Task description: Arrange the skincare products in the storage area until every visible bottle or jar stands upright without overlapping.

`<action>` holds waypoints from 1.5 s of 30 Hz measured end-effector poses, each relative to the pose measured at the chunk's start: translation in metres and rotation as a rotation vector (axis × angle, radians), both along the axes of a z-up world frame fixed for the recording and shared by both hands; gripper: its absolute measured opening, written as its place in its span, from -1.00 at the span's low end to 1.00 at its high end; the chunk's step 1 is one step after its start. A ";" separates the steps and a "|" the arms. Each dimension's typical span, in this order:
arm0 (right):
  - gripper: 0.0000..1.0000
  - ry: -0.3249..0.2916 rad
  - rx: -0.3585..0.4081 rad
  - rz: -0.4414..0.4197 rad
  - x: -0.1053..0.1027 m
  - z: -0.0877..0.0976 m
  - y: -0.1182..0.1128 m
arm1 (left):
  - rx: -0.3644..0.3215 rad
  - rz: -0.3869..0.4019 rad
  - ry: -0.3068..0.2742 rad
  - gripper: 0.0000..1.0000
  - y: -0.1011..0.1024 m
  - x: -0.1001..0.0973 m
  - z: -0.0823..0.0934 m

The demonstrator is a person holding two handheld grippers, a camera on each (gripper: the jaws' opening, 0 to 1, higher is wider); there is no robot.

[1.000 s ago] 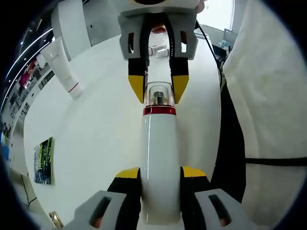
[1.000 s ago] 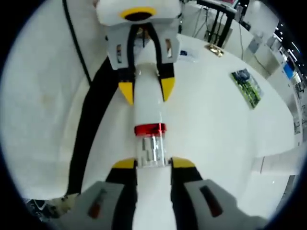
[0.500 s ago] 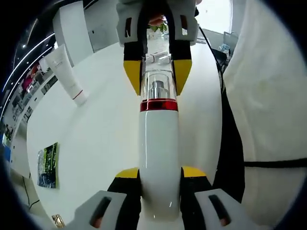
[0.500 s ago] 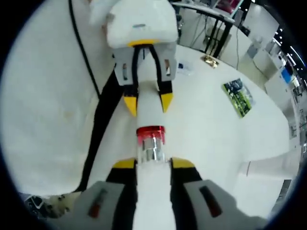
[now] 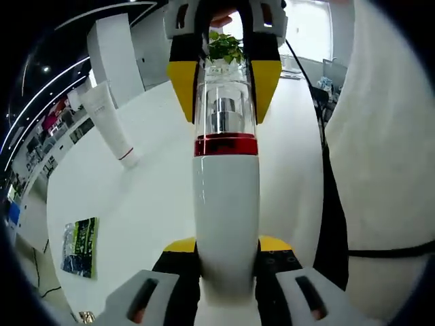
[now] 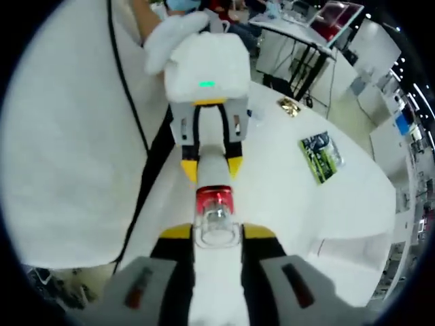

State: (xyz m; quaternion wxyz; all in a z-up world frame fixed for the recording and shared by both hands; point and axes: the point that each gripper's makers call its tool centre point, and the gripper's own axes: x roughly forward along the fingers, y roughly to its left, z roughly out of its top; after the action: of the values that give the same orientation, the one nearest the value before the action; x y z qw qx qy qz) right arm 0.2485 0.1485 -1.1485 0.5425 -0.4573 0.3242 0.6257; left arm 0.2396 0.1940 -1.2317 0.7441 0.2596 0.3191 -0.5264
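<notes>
A white pump bottle [image 5: 225,204] with a red band and a clear cap [image 5: 224,102] is held off the white table [image 5: 136,204] by both grippers. My left gripper [image 5: 226,248] is shut on the bottle's white body. My right gripper [image 5: 224,85] comes in from the top, shut on the clear cap. In the right gripper view, my right gripper [image 6: 217,234] clamps the clear cap [image 6: 217,221], and beyond the red band my left gripper [image 6: 211,168] grips the bottle's body [image 6: 212,159]. A white tube [image 5: 112,122] stands on its cap at the back left.
A green leaflet [image 5: 78,246] lies flat on the table [image 6: 285,197]; it is also in the right gripper view [image 6: 321,157]. A person in white clothing [image 5: 380,170] stands close against the table edge. A small gold item [image 6: 289,105] lies near the far edge. Desks stand beyond.
Both grippers stay shut on the bottle. Its cap end has swung upward, tipping the bottle from lying towards upright, and the table has dropped farther away in the right gripper view.
</notes>
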 end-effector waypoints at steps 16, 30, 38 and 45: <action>-0.57 -0.032 0.030 0.100 -0.007 0.042 0.035 | -0.128 0.047 -0.026 -0.45 -0.012 0.007 0.010; -0.57 -0.024 0.015 0.150 -0.010 0.042 0.054 | -0.181 0.091 -0.013 -0.45 -0.007 0.005 0.008; -0.57 -0.008 -0.003 0.169 -0.013 0.036 0.063 | -0.196 0.108 0.002 -0.45 -0.003 0.002 0.002; -0.57 0.005 -0.017 0.185 -0.016 0.030 0.071 | -0.204 0.108 0.010 -0.45 0.000 0.000 -0.005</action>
State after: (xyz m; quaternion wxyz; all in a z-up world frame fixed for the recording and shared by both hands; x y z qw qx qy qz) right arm 0.2321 0.2196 -1.1185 0.4779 -0.4881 0.2872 0.6715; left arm 0.2397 0.1940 -1.2370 0.7923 0.1624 0.2813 -0.5164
